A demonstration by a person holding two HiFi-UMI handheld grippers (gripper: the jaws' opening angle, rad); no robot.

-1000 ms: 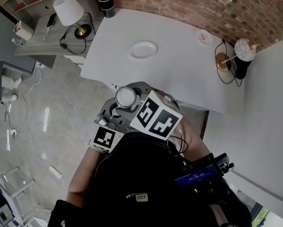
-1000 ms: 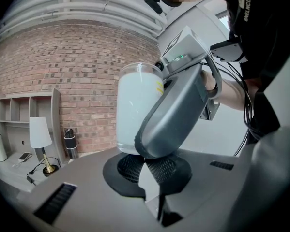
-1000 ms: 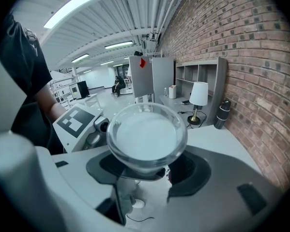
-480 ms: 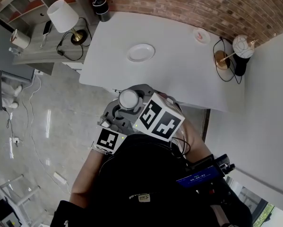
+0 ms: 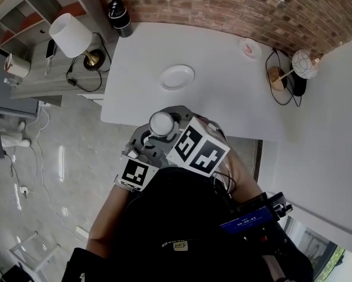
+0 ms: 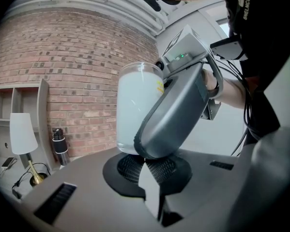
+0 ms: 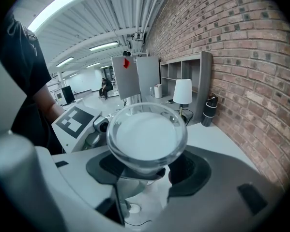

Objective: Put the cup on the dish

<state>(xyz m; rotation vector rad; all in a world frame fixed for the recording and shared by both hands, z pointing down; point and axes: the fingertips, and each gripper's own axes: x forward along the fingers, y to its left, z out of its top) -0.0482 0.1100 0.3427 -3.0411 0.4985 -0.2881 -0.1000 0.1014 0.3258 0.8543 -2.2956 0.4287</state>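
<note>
Gripping the cup (image 7: 147, 137) low down in the right tool (image 7: 149, 170), jaws wide, probably light, slick, breakable glass; left tool (image 6: 152, 170) closed empty, dish (image 5: 177, 77) well ahead.

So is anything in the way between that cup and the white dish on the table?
Nothing visible does. The right gripper holds the cup by the near edge of the table; only bare tabletop lies between it and the dish.

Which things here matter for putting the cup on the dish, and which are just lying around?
Job: cup, held in right gripper; white dish mid-table.
Lying about: table lamp; black bottle; small pinkish saucer; globe lamp.
</note>
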